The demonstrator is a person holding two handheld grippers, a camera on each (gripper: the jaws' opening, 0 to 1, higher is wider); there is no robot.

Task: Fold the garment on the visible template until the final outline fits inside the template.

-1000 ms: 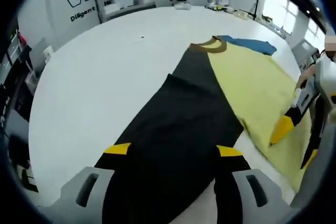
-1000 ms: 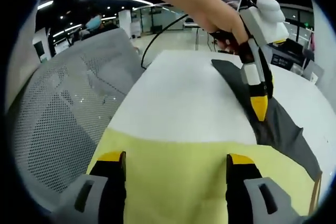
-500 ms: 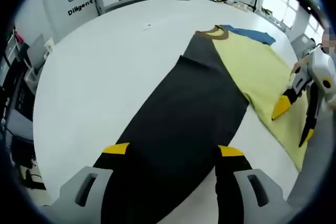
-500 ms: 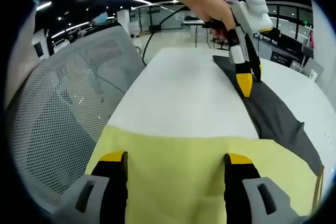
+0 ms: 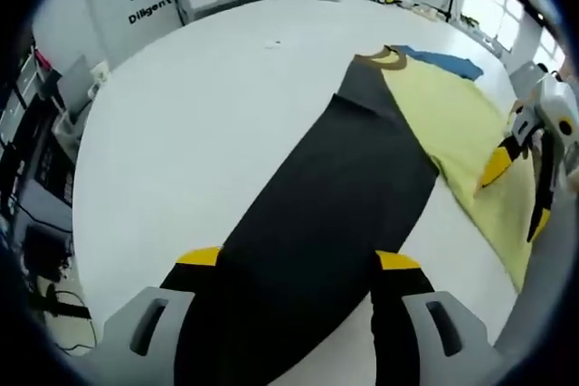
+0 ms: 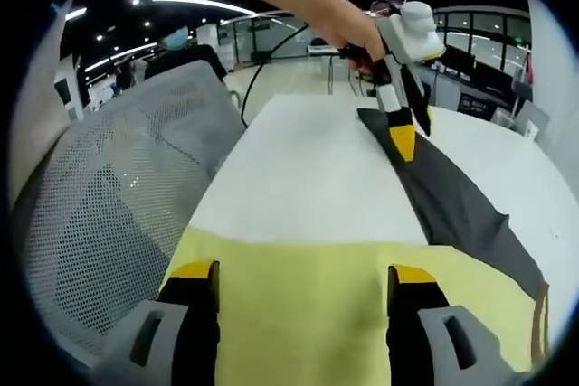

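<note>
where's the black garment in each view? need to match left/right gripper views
Left gripper view: the black garment runs as a long strip from between the left gripper fingers up to the brown collar, centre of the picture.
Right gripper view: it lies upper right, a dark strip running down from the left gripper toward the right edge.
Shared landmark: the yellow sheet bordering the garment.

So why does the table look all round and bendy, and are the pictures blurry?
In the left gripper view the fisheye lens bows the white table into a dome; the black garment looks sharp, the far shelves soft. In the right gripper view the mesh chair curves at the edge, ceiling lights glare, and the yellow sheet is evenly lit.
</note>
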